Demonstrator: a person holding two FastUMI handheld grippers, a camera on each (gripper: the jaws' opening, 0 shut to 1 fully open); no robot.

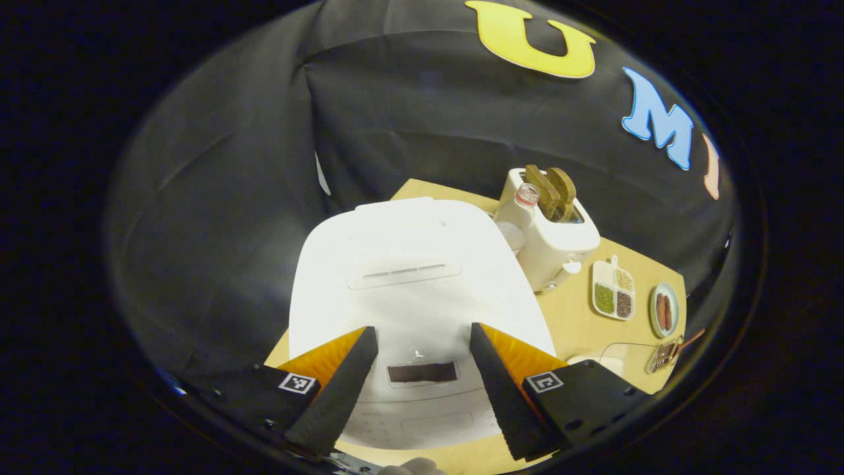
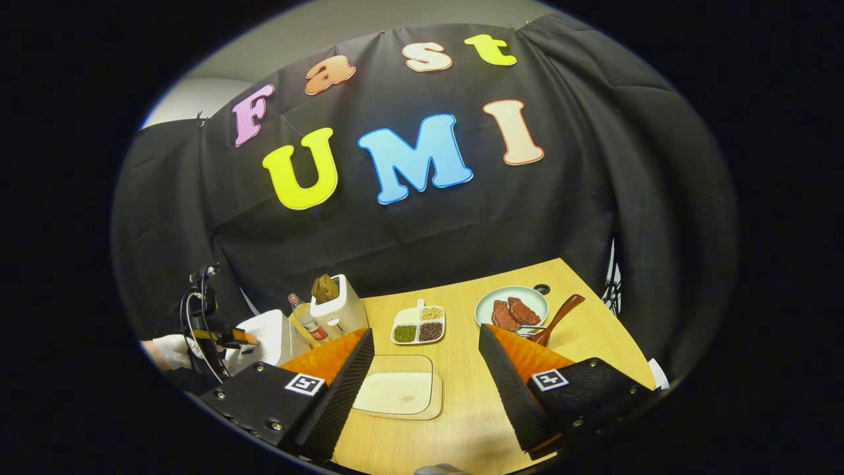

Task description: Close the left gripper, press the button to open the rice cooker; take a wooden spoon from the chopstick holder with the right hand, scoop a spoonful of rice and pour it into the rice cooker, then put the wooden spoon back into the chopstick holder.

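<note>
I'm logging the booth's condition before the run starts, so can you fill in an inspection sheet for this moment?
Surface: light wooden table, no spills seen.
Job's things: white rice cooker, lid down; tray of rice near the front edge; wooden spoon lying beside the plate of meat.
Clutter: white toaster with bread, a bottle, a divided dish of grains.
Grippers: left gripper open above the cooker's front; right gripper open over the table.
Cables: black cables loop off the left gripper.
Surroundings: black cloth wall.
</note>
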